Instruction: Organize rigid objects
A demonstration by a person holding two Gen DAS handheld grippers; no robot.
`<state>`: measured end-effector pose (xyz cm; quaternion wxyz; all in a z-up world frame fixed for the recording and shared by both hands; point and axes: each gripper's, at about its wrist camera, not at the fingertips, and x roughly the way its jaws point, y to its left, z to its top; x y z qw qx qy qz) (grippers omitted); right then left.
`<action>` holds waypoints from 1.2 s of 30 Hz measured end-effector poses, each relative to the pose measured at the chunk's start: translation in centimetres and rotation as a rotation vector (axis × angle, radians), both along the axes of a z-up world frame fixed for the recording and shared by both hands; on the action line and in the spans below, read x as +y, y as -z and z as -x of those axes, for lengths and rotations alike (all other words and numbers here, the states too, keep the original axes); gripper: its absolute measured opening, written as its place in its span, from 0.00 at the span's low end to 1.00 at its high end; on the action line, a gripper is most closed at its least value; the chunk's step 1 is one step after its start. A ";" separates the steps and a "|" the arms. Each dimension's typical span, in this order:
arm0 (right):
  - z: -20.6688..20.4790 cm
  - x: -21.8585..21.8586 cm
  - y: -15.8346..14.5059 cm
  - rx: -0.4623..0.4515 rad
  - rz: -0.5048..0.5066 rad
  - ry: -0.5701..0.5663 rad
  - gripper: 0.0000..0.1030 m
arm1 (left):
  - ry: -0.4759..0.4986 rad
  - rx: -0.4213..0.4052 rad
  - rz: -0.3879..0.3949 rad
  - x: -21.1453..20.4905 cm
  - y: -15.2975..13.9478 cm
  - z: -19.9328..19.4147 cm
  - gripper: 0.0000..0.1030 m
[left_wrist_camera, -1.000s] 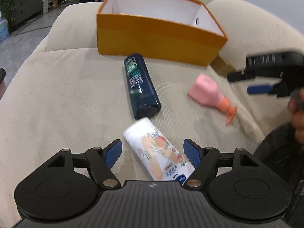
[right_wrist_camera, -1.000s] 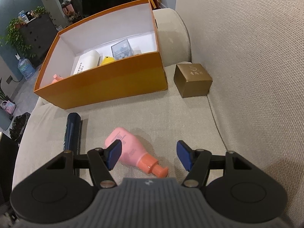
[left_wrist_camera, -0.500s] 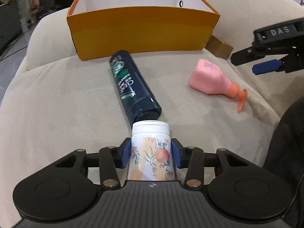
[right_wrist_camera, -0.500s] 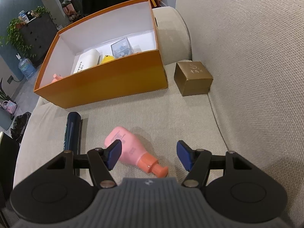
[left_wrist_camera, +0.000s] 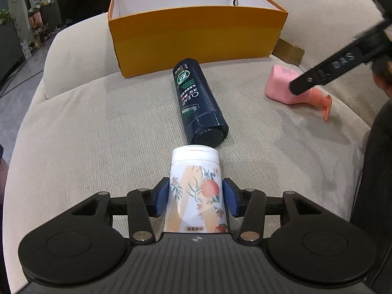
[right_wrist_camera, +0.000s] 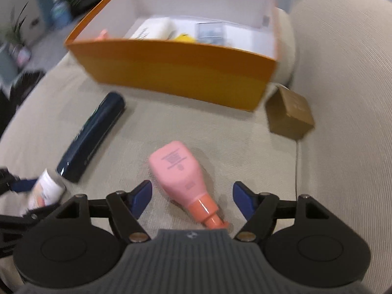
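Observation:
My left gripper (left_wrist_camera: 196, 196) holds a white bottle with a peach and flower print (left_wrist_camera: 196, 171); both blue pads touch its sides, though the jaws are opening slightly. A dark blue shampoo bottle (left_wrist_camera: 198, 103) lies just beyond it on the beige sofa seat. My right gripper (right_wrist_camera: 192, 196) hovers over a pink bottle with an orange pump (right_wrist_camera: 181, 174), which lies between its jaws. These jaws are opening and the pads stand clear of the bottle. The orange box (right_wrist_camera: 176, 68) stands behind, with several items inside.
A small gold box (right_wrist_camera: 290, 112) sits beside the orange box's right corner, against the sofa back (right_wrist_camera: 343, 73). The left gripper and its white bottle (right_wrist_camera: 46, 191) show at the right wrist view's left edge. A person's dark sleeve (left_wrist_camera: 377, 171) is at the right.
The left gripper closed on the white bottle and straightened it. The right gripper swung over the pink bottle, rolled, and spread its jaws wider.

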<state>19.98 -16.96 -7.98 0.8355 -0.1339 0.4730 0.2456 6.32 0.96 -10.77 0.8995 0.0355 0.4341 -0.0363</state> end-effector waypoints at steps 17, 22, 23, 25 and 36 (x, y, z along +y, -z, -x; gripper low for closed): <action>-1.7 2.4 2.4 0.034 0.081 -0.216 0.48 | 0.009 -0.011 -0.011 0.2 -0.2 0.2 0.50; -1.6 2.3 2.2 0.038 0.076 -0.201 0.46 | -0.007 -0.008 0.009 0.7 -0.5 0.2 0.50; -1.6 2.3 2.1 0.038 0.076 -0.195 0.46 | -0.011 -0.010 0.013 0.8 -0.6 0.3 0.50; -1.6 2.0 1.8 0.036 0.069 -0.176 0.45 | -0.015 -0.018 0.016 1.0 -0.8 0.4 0.50; -1.9 0.2 -0.5 0.015 0.003 -0.071 0.45 | -0.040 -0.072 0.019 2.3 -2.8 0.5 0.45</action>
